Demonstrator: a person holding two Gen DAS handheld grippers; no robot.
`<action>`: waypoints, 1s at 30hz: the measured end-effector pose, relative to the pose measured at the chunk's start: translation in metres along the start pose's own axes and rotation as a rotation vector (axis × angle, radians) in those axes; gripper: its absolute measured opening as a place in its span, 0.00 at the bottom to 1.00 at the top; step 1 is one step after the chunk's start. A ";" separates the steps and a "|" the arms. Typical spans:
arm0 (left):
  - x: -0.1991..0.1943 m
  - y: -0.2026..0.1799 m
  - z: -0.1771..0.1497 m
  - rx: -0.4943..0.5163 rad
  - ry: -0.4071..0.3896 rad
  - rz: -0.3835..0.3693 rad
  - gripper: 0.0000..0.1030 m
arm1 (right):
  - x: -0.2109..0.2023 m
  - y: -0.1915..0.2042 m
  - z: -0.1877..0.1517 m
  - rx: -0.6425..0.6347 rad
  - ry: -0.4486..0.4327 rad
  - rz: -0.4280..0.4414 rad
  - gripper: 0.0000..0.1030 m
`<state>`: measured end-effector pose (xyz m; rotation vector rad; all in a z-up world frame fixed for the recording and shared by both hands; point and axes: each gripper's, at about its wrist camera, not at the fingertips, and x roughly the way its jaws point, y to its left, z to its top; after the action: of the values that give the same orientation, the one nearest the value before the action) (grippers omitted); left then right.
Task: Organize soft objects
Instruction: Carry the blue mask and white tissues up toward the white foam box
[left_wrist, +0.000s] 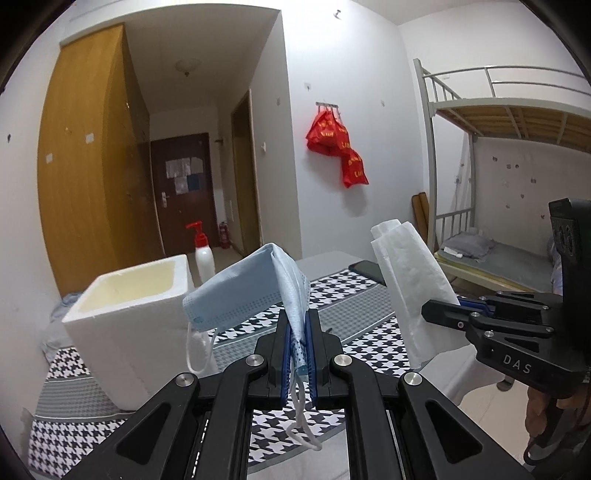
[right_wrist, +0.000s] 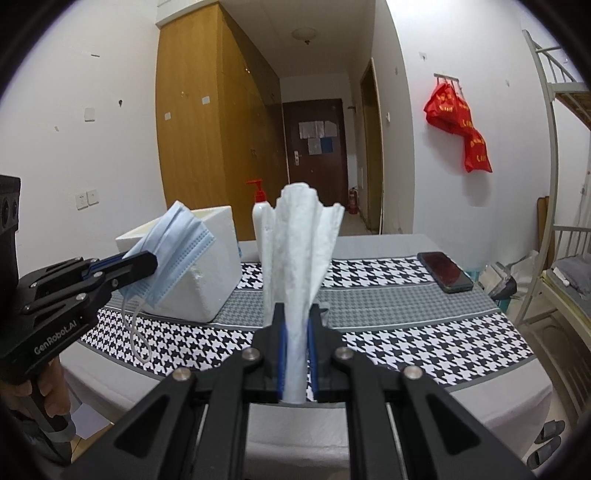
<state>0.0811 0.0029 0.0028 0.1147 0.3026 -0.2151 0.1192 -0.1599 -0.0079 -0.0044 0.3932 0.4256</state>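
Observation:
My left gripper (left_wrist: 298, 314) is shut on a light blue face mask (left_wrist: 251, 291), which stands up above the fingers while its white ear loops dangle below. From the right wrist, the same mask (right_wrist: 177, 254) hangs in the left gripper (right_wrist: 147, 264) in front of the white foam box (right_wrist: 210, 273). My right gripper (right_wrist: 297, 310) is shut on a folded white tissue (right_wrist: 299, 251) that fans out upward. In the left wrist view the tissue (left_wrist: 413, 280) rises from the right gripper (left_wrist: 432, 312) at the right. The open foam box (left_wrist: 136, 295) stands left of the mask, on the table.
A houndstooth cloth (right_wrist: 406, 325) covers the table. A black phone (right_wrist: 445, 271) lies at its far right, and a white pump bottle with a red top (left_wrist: 202, 251) stands behind the box. A metal bunk bed (left_wrist: 517, 192) is on the right; a hand (right_wrist: 44, 387) holds the left gripper.

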 end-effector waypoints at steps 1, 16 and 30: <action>-0.003 0.000 0.000 0.002 -0.004 0.004 0.08 | -0.001 0.000 0.000 -0.002 -0.003 0.001 0.13; -0.044 0.014 -0.009 -0.010 -0.051 0.157 0.08 | -0.014 0.034 -0.001 -0.068 -0.055 0.098 0.13; -0.066 0.047 -0.021 -0.057 -0.039 0.309 0.08 | 0.004 0.074 0.002 -0.121 -0.051 0.213 0.13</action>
<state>0.0242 0.0639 0.0074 0.0991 0.2482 0.0975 0.0936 -0.0907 -0.0018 -0.0698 0.3182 0.6579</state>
